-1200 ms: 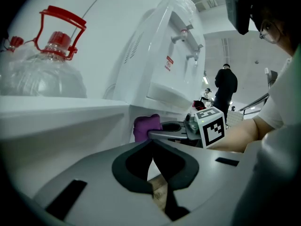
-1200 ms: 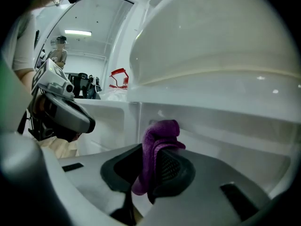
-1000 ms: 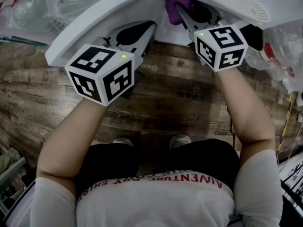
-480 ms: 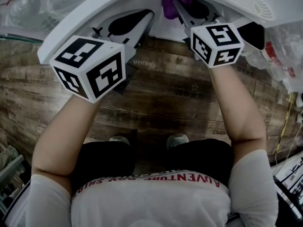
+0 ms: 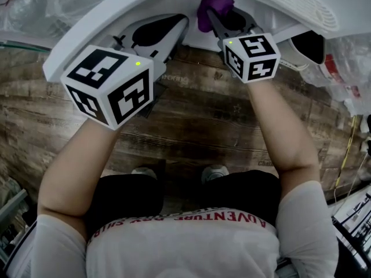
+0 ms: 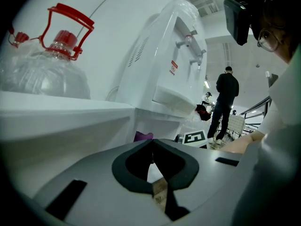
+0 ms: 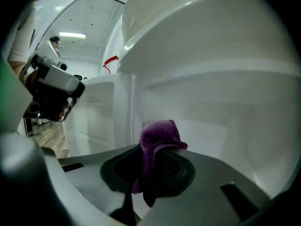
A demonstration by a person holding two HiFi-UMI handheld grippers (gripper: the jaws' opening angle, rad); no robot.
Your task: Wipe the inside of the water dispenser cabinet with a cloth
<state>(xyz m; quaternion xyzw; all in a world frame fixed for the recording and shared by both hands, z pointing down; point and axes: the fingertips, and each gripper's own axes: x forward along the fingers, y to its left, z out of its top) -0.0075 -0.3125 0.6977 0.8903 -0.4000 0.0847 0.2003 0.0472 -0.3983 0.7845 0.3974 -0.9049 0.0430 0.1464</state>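
The purple cloth (image 5: 213,2) is bunched between the jaws of my right gripper (image 5: 217,15), which is shut on it inside the open lower cabinet of the white water dispenser (image 5: 290,2). In the right gripper view the cloth (image 7: 158,142) hangs over the gripper (image 7: 151,154) in front of the cabinet's white back wall (image 7: 216,117). My left gripper (image 5: 181,25) is shut with nothing in it and lies beside the open cabinet door (image 5: 81,42). From the left gripper view its tips (image 6: 151,144) meet, and the cloth (image 6: 143,136) shows beyond them.
A clear water bottle with a red handle (image 6: 54,60) stands to the left of the dispenser. Plastic-wrapped goods (image 5: 348,51) lie at the right. A person (image 6: 225,100) stands far behind. My feet (image 5: 214,172) rest on the wooden floor (image 5: 197,114).
My right gripper has moved left and deeper into the cabinet with the cloth. The left gripper has shifted a little to the left.
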